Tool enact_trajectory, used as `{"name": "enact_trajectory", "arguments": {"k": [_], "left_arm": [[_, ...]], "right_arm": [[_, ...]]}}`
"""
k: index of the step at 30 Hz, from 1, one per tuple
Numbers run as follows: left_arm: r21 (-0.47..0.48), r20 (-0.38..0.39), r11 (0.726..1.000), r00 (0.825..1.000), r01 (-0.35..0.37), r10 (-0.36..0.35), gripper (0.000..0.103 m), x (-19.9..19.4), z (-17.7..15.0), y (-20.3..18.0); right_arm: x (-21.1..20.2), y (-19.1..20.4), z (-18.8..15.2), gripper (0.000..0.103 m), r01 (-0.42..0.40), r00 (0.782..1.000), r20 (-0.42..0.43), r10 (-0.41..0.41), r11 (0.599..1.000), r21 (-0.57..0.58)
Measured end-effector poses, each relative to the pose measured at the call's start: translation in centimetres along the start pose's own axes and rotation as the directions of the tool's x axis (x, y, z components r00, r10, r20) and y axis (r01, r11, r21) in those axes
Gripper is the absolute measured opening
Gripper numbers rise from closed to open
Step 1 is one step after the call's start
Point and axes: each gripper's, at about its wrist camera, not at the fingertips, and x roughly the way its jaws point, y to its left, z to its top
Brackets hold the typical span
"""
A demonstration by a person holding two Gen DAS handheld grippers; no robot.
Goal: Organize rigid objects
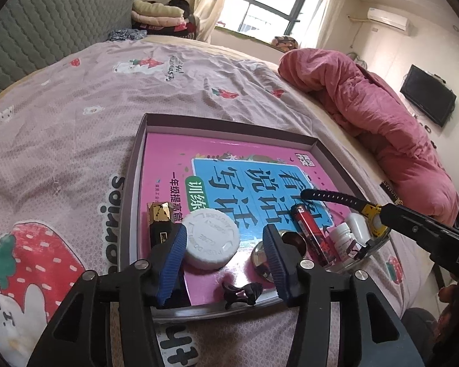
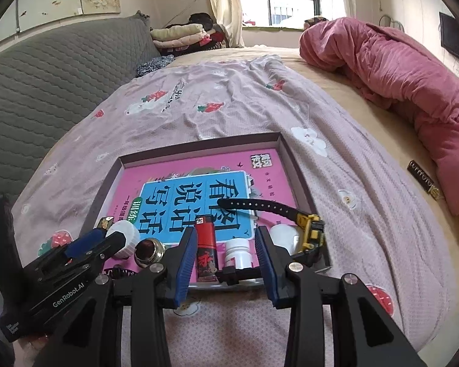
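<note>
A shallow brown box tray [image 1: 139,153] [image 2: 107,180] lies on the bed with a pink book [image 1: 174,153] inside. On its near edge lie a white bottle cap [image 1: 210,238] [image 2: 126,235], a gold-and-black lipstick [image 1: 159,218], a metal cap [image 1: 261,258] [image 2: 150,250], a red lighter [image 1: 313,234] [image 2: 205,246], a small white pill bottle [image 1: 345,240] [image 2: 238,252], a yellow-black watch [image 1: 373,214] [image 2: 312,229] and a black hair clip [image 1: 241,293]. My left gripper [image 1: 226,260] is open around the white cap. My right gripper [image 2: 226,260] is open around the lighter and pill bottle.
The pink strawberry sheet [image 1: 61,122] covers the bed. A rolled pink quilt [image 1: 382,116] [image 2: 397,67] lies at the right. A grey headboard [image 2: 46,76] is at the left, folded clothes [image 2: 183,36] at the back. A black-gold bar [image 2: 423,179] lies beside the quilt.
</note>
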Motion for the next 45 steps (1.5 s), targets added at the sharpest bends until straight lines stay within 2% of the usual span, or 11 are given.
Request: {"name": "enact_trajectory", "arguments": {"k": [4,8,25,29,31,33,34,45], "left_arm": [[0.012,0.018,1.0,1.0,-0.01,0.01,0.055,-0.6,-0.1,-0.3],[0.013,0.025,1.0,0.999,-0.022,0.021,0.062,-1.0,-0.2,-0.3],[0.025,0.059,0.998,0.996,-0.063,0.061,0.068,-3.1,-0.9,-0.4],[0.021,0.065,0.998,0.996,-0.063,0.062,0.073,-3.8,-1.3,-0.8],[0.024,0.077,0.997,0.995,-0.068,0.066,0.073,-4.3,-1.3,-1.3],[0.026,0.084,0.997,0.994,-0.068,0.065,0.074,-4.9,-1.4,-1.7],[0.025,0.084,0.997,0.994,-0.067,0.065,0.074,-5.2,-1.5,-1.9],[0.049,0.063,0.996,0.995,-0.078,0.074,0.074,-6.7,-2.3,-4.1]], "right_arm": [[-0.8,-0.4,-0.2,0.047,0.006,1.0,0.019,-0.005,1.0,-0.014],[-1.8,-1.0,-0.4,0.048,0.017,0.999,0.032,-0.016,1.0,-0.011],[-4.1,-2.0,-0.6,0.048,0.031,0.998,0.054,-0.03,0.999,-0.021],[-4.1,-1.9,-0.6,0.049,0.028,0.998,0.055,-0.027,0.999,-0.018],[-4.3,-1.8,-0.7,0.051,0.024,0.998,0.062,-0.023,1.0,-0.019],[-4.5,-1.7,-0.8,0.061,0.014,0.998,0.067,-0.012,1.0,-0.024],[-4.6,-1.6,-0.8,0.062,0.015,0.997,0.073,-0.013,1.0,-0.028],[-6.4,-1.5,-1.0,0.062,0.014,0.991,0.131,-0.008,0.999,-0.044]]}}
